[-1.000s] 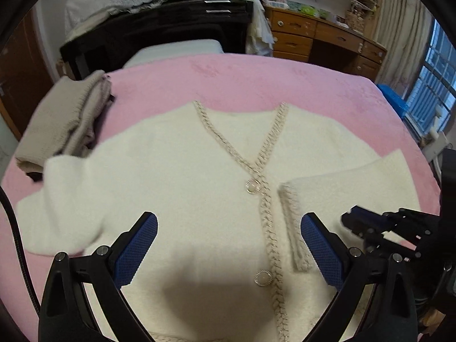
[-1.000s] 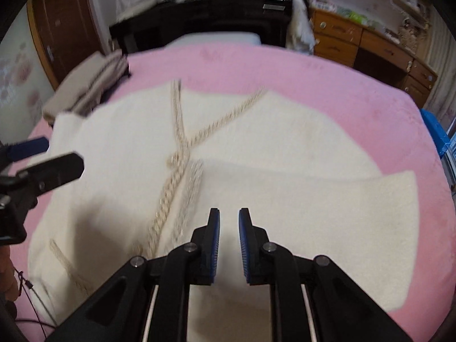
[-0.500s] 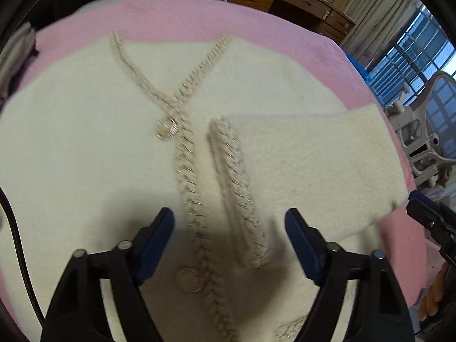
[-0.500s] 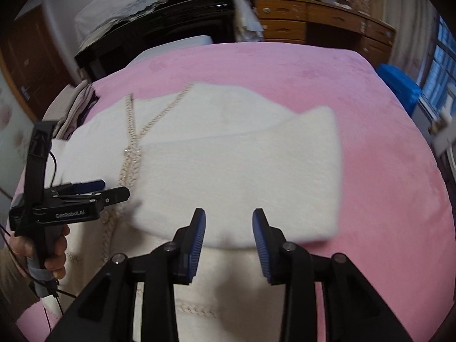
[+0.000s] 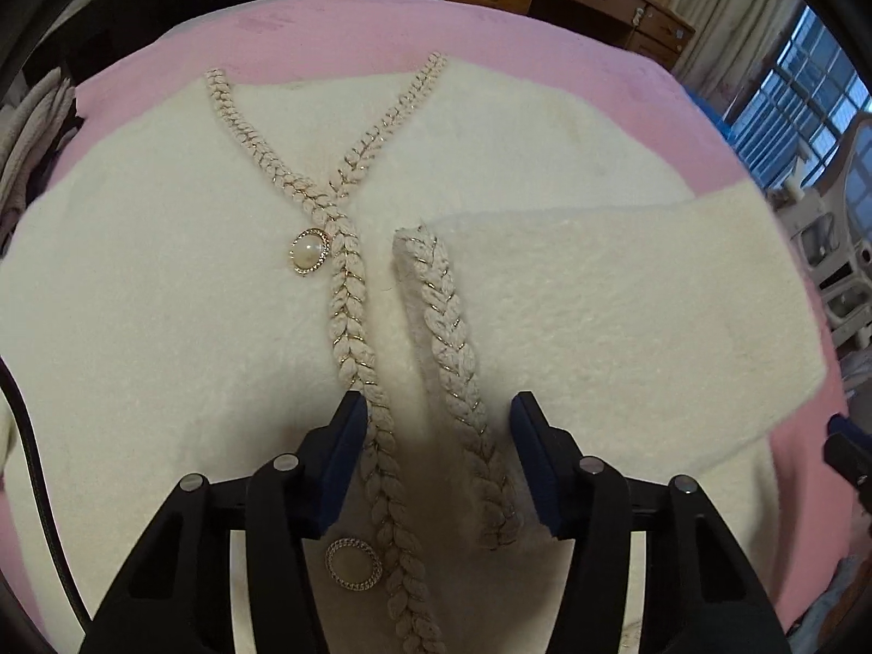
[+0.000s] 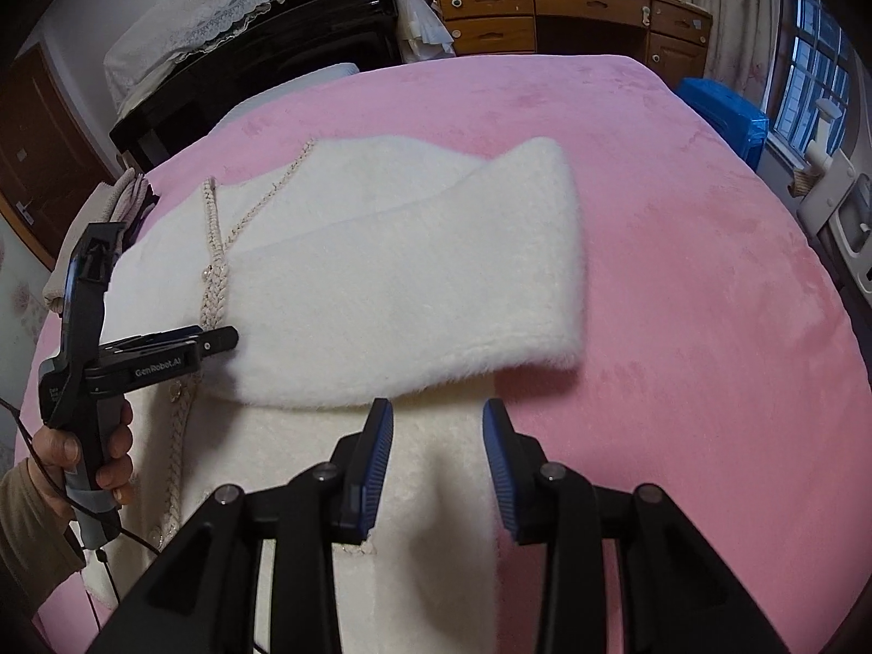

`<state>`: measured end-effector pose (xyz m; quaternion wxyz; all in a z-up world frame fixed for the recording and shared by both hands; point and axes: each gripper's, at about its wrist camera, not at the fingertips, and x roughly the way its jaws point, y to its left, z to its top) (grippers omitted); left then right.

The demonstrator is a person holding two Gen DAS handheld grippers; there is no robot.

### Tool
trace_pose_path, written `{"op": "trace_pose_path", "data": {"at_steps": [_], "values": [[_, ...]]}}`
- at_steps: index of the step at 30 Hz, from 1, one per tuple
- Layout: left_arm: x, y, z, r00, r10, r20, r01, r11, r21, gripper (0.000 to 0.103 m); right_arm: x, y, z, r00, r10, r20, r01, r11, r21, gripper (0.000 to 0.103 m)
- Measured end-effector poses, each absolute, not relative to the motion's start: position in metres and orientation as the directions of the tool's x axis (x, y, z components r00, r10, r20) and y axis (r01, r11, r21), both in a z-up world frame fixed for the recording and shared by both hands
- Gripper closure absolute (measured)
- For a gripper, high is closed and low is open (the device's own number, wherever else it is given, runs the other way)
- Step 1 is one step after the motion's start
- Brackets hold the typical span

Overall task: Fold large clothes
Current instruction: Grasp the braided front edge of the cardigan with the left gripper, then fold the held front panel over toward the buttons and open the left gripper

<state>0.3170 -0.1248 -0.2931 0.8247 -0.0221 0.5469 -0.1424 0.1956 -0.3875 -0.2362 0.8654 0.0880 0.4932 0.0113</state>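
A cream fuzzy cardigan (image 5: 163, 283) with braided trim and pearl buttons lies flat on the pink bed (image 5: 490, 43). Its right sleeve (image 5: 627, 316) is folded across the chest, with the braided cuff (image 5: 447, 338) beside the front placket. My left gripper (image 5: 433, 425) is open, low over the cuff and placket, jaws on either side of them. In the right wrist view the cardigan (image 6: 381, 283) shows the folded sleeve on top. My right gripper (image 6: 437, 425) is open and empty above the cardigan's right side edge. The left gripper (image 6: 218, 339) shows there too, hand-held at the sleeve's cuff end.
A folded beige garment (image 6: 117, 201) lies at the bed's far left. A black headboard (image 6: 261, 54), a wooden dresser (image 6: 545, 5), a blue bin (image 6: 719, 109) and a window (image 6: 812, 82) stand beyond the bed. Bare pink blanket (image 6: 708, 300) spreads to the right of the cardigan.
My left gripper moved forward and down onto the folded cuff and narrowed somewhat. My right gripper let go of the sleeve, opened wider and drew back to the cardigan's right edge.
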Motion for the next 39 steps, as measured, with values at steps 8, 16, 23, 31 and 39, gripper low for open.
{"op": "trace_pose_path", "data": {"at_steps": [8,16,23,31,39], "values": [[0.312,-0.093,-0.277,0.382,-0.405,-0.831,0.157,0.914,-0.374,0.05,0.19,-0.393,-0.237,0.525,0.123,-0.842,0.082,0.977,0.194,0.069],[0.316,-0.099,-0.284,0.362,-0.452,-0.815,0.19,0.892,-0.411,0.059,0.183,-0.4,-0.248,0.515,0.14,-0.846,0.102,0.97,0.223,0.069],[0.322,-0.124,-0.312,0.27,-0.41,-0.871,0.187,0.91,-0.37,0.059,0.183,-0.41,-0.252,0.508,0.131,-0.852,0.124,0.967,0.223,0.069],[0.338,-0.142,-0.287,0.32,-0.349,-0.881,0.204,0.933,-0.295,0.093,0.197,-0.418,-0.265,0.481,0.106,-0.87,0.144,0.97,0.198,0.069],[0.359,-0.114,-0.17,0.61,-0.243,-0.754,0.169,0.97,-0.176,0.093,0.243,-0.411,-0.278,0.494,0.085,-0.865,0.165,0.968,0.189,0.069]]}}
